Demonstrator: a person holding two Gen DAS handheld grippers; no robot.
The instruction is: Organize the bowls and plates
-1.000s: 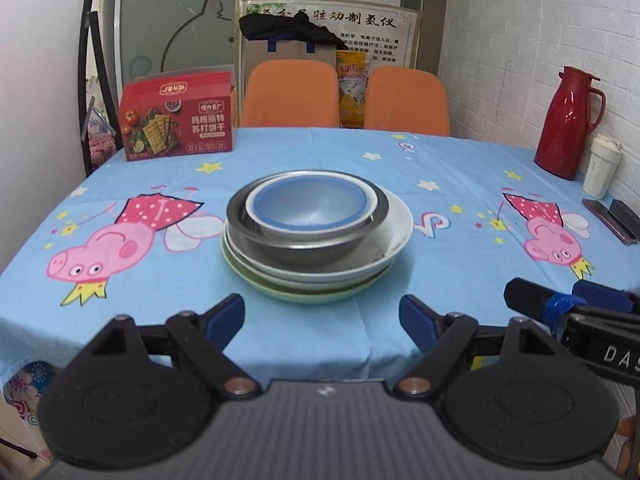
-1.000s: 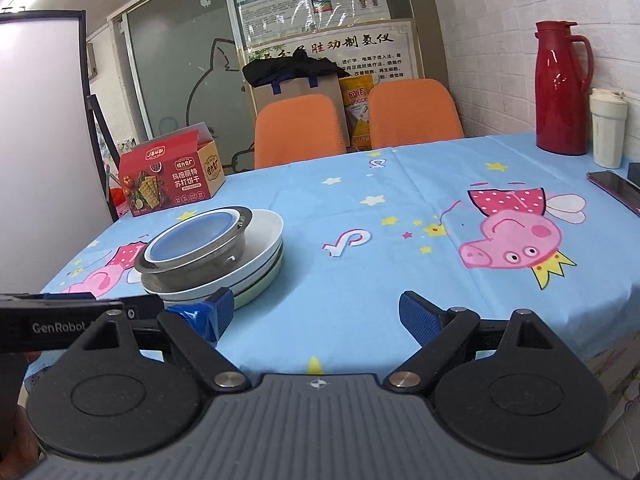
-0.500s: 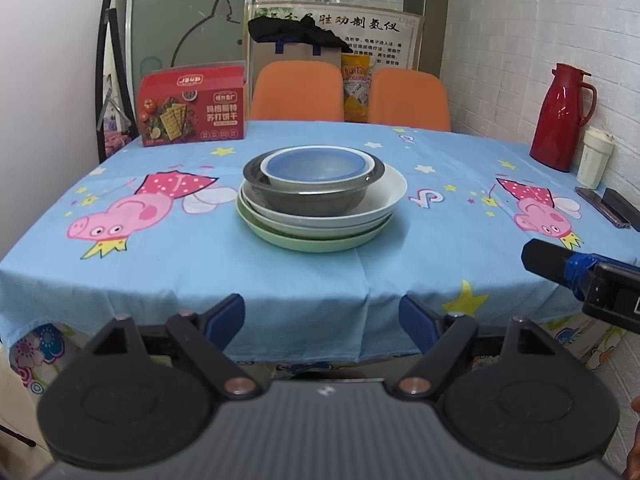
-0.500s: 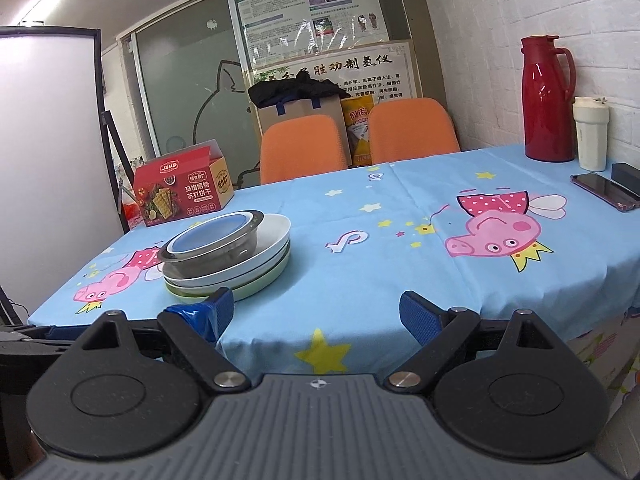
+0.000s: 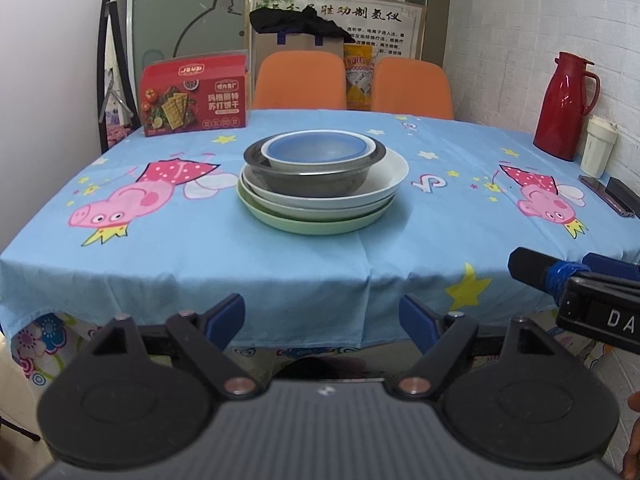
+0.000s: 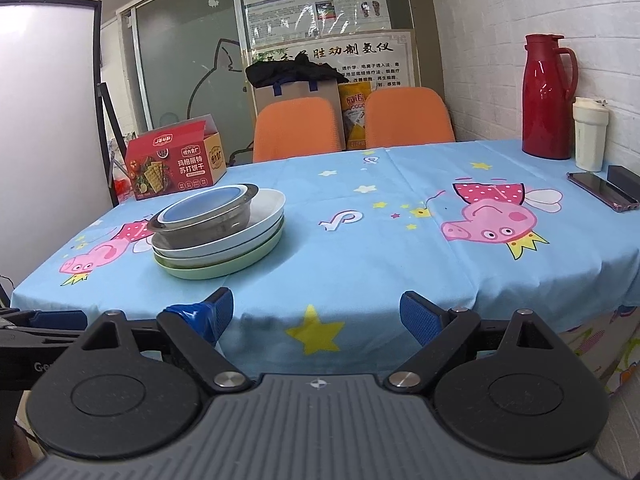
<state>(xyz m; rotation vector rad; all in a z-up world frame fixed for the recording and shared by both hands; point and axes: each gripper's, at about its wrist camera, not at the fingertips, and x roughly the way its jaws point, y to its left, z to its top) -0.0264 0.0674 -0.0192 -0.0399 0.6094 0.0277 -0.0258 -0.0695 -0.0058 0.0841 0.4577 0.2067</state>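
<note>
Dish stack (image 5: pixel 320 184) beyond empty jaws

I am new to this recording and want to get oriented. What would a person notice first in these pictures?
First, the stack of dishes in the middle of the blue cartoon tablecloth: a blue bowl inside a metal bowl, on white plates and a green plate. Next, the red jug by the brick wall on the right, and the red cracker box at the far left corner.
</note>
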